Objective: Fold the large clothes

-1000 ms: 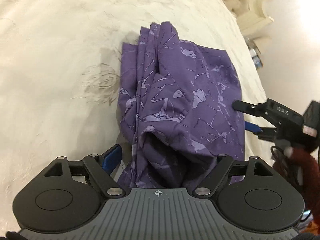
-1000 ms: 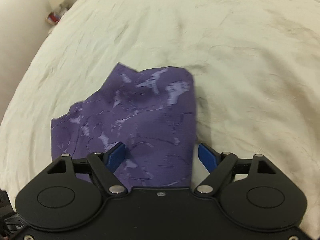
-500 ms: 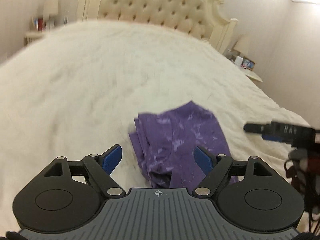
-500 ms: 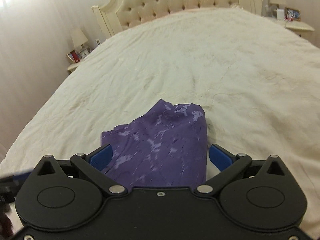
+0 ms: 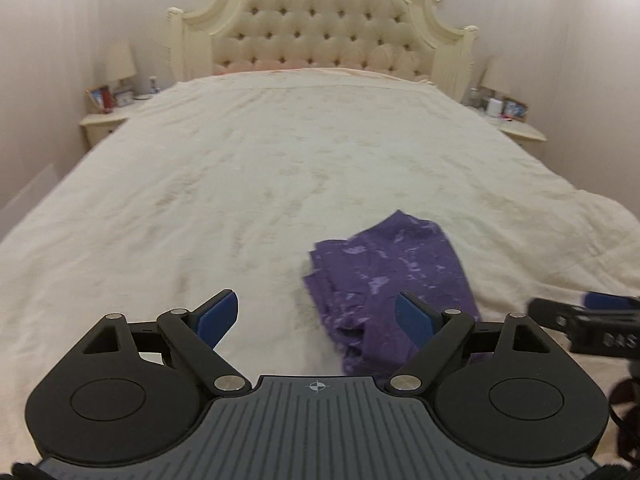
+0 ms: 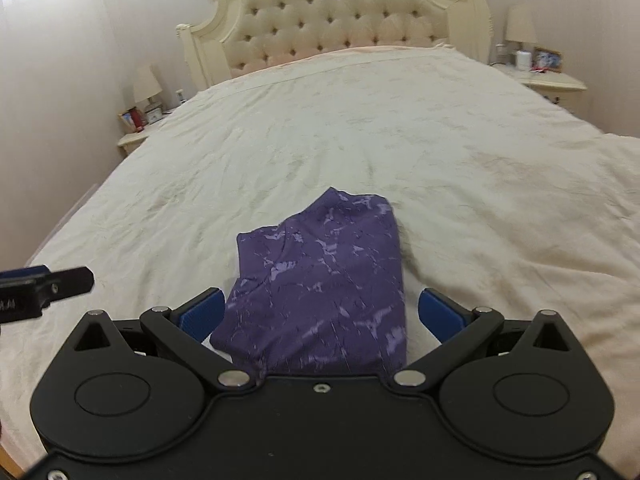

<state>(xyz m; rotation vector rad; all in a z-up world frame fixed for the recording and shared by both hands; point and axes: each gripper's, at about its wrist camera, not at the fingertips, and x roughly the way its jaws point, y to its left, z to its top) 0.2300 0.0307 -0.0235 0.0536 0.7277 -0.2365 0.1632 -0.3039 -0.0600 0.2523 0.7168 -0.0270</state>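
Observation:
A purple patterned garment lies folded into a compact rectangle on the cream bedspread near the foot of the bed. It also shows in the left wrist view, right of centre. My left gripper is open and empty, raised above the bed to the garment's left. My right gripper is open and empty, raised just behind the garment. Each gripper's tip shows at the edge of the other's view.
A tufted cream headboard stands at the far end. Nightstands with lamps and small items flank the bed, one on the left and one on the right. Walls close in on both sides.
Both grippers have lifted and tilted up away from the garment, so the whole bed and headboard now show. The folded garment stays where it lay.

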